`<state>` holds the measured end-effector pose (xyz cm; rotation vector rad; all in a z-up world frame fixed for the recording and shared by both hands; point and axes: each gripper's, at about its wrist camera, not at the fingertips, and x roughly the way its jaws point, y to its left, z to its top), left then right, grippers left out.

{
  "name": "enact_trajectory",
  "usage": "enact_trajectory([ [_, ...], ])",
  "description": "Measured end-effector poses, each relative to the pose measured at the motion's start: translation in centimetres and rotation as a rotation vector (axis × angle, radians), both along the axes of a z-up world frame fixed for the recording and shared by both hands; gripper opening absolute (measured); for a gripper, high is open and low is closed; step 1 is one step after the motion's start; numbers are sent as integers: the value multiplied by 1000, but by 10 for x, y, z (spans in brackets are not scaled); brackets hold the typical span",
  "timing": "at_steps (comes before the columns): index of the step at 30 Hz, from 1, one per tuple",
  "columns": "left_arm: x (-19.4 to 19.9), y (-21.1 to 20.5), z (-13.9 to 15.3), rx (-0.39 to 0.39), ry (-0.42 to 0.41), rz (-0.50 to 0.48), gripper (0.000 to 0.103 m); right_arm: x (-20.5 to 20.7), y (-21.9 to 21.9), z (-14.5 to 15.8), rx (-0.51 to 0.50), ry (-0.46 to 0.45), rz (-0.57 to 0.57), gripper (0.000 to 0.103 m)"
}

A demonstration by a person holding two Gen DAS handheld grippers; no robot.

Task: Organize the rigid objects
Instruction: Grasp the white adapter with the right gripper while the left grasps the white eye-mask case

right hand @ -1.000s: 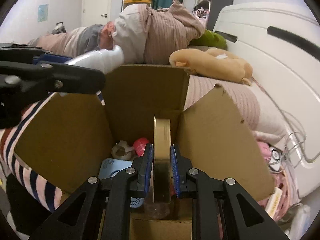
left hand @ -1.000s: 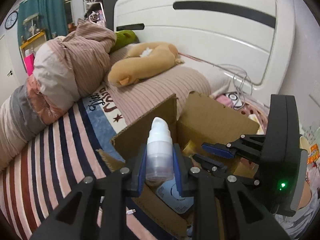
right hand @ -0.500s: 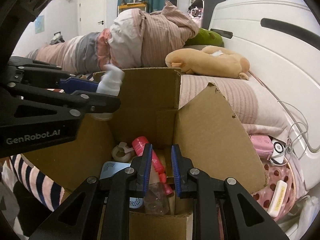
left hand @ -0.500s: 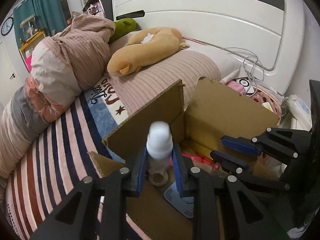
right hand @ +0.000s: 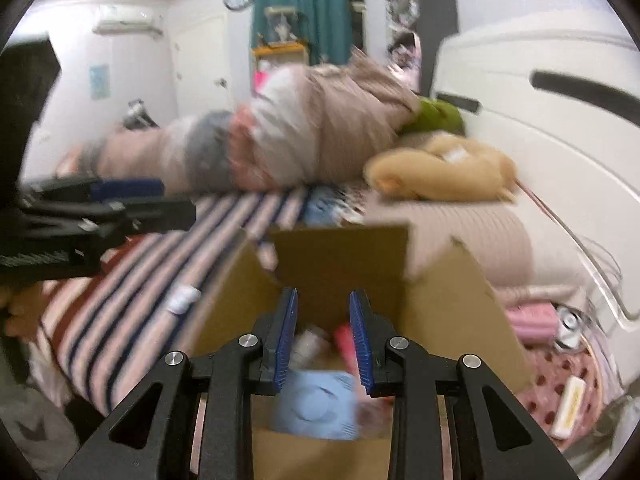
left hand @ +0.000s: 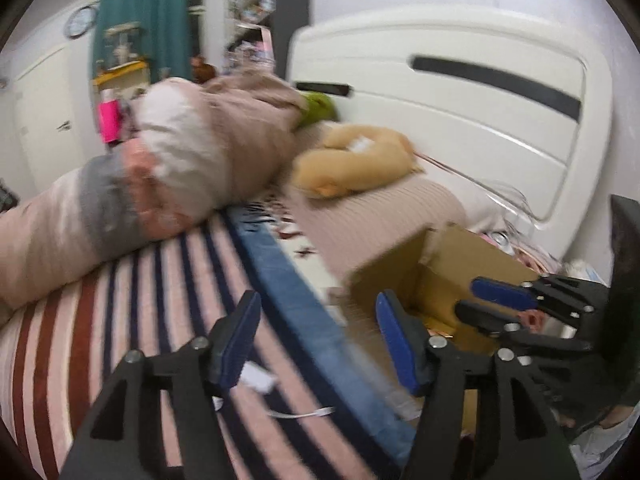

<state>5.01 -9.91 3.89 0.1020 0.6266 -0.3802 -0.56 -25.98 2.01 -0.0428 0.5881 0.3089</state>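
My left gripper [left hand: 316,320] hangs over the striped bedspread [left hand: 132,312], left of the cardboard box [left hand: 444,268]; its jaws are opening and nothing is between them. My right gripper [right hand: 324,336] is above the open cardboard box [right hand: 448,300], jaws opening a little, nothing between them. Inside the box lie a pale blue round device [right hand: 316,404], a pink-red bottle [right hand: 344,338] and a blurred whitish item [right hand: 308,344]. The white pump bottle and the tape roll cannot be made out. The left gripper [right hand: 120,200] also shows in the right wrist view.
A heaped quilt [left hand: 180,168] and a tan plush toy [left hand: 356,164] lie on the bed before a white headboard [left hand: 480,92]. A white plug and cable [left hand: 260,380] rest on the bedspread. Pink items [right hand: 532,316] sit beside the box.
The left gripper let go of the white pump bottle and swung left from the box to over the bed. The right gripper, which dropped the tape roll, rose and its jaws parted.
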Motion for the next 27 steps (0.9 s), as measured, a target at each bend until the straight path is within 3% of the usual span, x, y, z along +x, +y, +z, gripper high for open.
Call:
enact_trajectory([
  [6,-9,91,-19,-27,-3,174,63,-5,84,11,26,2,207,23],
  [12,0,151,-71,-50,85,267,63,11,152,-35,-6,134,295,24],
  [18,25,159,-133,-65,199,278,63,53,168,-105,-26,270,216,30],
  [23,50,149,-170,-73,268,262,63,92,159,-151,-34,328,129,58],
  [27,67,138,-189,-66,303,249,63,111,158,-176,-74,330,111,65],
])
